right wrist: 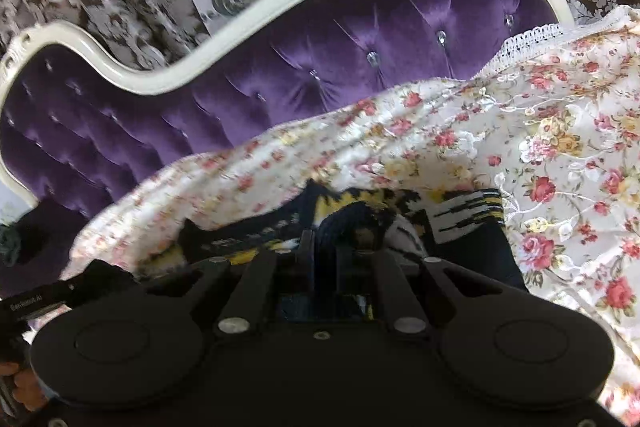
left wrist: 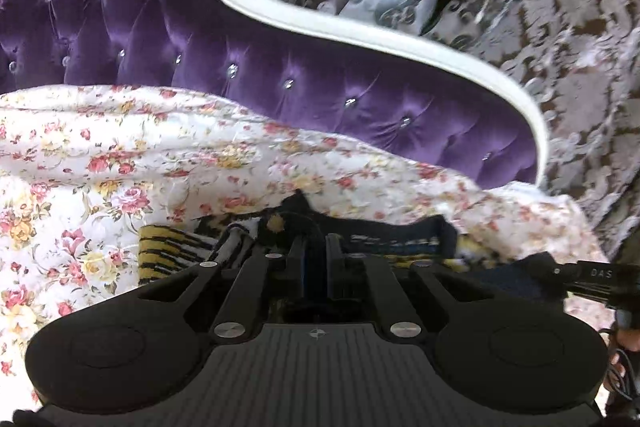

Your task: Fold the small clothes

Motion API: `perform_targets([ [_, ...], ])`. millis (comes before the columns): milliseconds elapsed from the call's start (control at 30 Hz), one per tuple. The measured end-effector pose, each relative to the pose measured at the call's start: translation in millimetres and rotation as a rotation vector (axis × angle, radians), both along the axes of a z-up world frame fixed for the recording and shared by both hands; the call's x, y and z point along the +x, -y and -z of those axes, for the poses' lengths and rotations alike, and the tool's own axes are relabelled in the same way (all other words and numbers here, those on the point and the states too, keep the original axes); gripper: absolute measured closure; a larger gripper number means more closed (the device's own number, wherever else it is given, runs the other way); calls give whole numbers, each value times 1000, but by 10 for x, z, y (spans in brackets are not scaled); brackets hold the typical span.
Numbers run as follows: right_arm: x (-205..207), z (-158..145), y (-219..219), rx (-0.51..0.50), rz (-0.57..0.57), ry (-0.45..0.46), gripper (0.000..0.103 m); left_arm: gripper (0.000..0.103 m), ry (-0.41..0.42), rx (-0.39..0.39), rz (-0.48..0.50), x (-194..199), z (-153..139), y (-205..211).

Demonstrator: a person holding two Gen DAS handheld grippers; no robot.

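A small dark navy garment with yellow, white and black pattern lies on the floral bedspread. My left gripper is shut on the garment's dark fabric, fingers close together. In the right wrist view the same garment is bunched in front of my right gripper, which is shut on its dark blue fabric. The right gripper's body shows at the right edge of the left wrist view, and the left gripper's body at the left edge of the right wrist view.
A purple tufted headboard with a white curved frame stands behind the bed; it also shows in the right wrist view. Grey-brown patterned curtains hang behind it. A lace-edged floral pillow lies at the right.
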State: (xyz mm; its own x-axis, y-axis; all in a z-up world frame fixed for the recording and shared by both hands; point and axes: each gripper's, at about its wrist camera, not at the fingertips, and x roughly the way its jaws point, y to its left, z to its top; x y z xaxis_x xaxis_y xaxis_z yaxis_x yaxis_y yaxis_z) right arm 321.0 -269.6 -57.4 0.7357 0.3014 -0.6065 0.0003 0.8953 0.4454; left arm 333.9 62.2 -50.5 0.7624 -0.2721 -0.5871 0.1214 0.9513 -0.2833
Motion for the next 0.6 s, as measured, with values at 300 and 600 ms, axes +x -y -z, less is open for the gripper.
perform_targets([
  [300, -118, -103, 98, -130, 42, 152, 27, 41, 119, 75, -120, -63, -169, -141],
  [600, -377, -91, -232, -297, -85, 204, 27, 37, 136, 229, 55, -474, -193, 141],
])
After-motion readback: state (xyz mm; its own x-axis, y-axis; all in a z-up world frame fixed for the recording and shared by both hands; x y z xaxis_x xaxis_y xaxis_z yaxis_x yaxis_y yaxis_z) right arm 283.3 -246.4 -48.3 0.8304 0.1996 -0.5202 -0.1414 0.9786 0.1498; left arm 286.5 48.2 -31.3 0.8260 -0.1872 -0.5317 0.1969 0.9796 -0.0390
